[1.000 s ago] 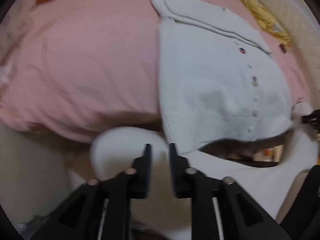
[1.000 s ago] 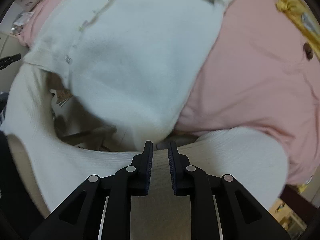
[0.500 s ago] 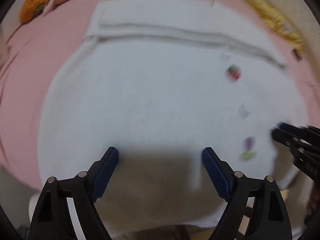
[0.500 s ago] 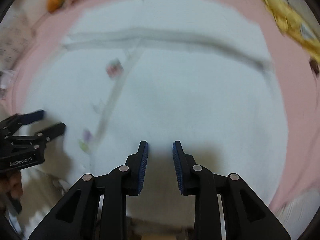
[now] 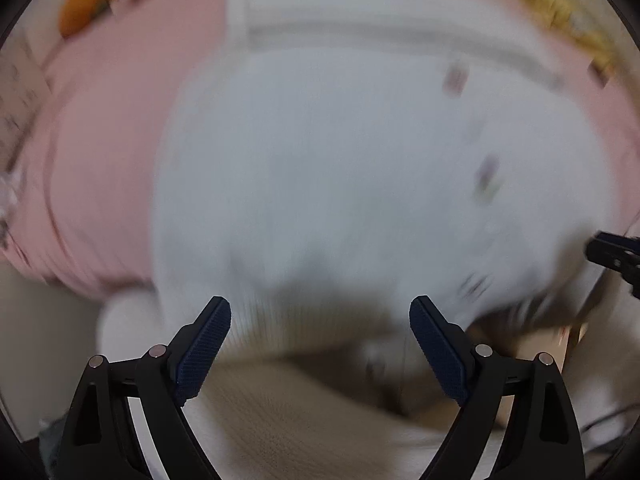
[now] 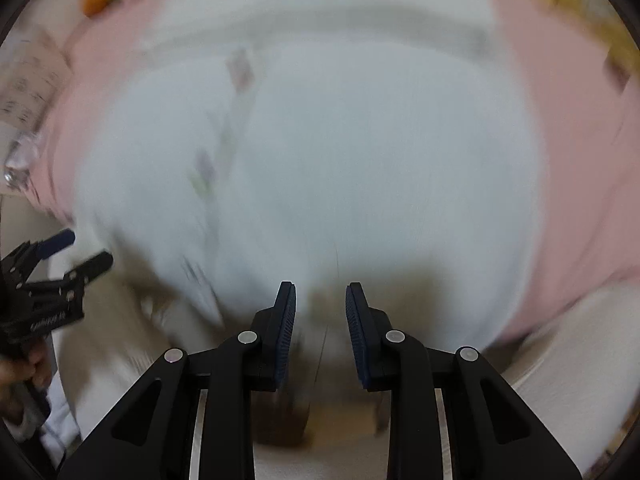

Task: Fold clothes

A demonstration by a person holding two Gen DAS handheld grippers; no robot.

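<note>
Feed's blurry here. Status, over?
Left gripper open, right gripper part open, both empty. White knitted cardigan lying on pink bedsheet. Nothing in the way.

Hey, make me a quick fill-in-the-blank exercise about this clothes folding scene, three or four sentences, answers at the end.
1. The white cardigan lies spread on a bed cover whose colour is ____.
2. Nothing is held between the fingers of the left gripper, which stand wide ____.
3. Of the two grippers, the one with the narrower gap is the ____ gripper.
4. The round cushion at the far corner of the bed is coloured ____.

Answers: pink; open; right; orange
</note>
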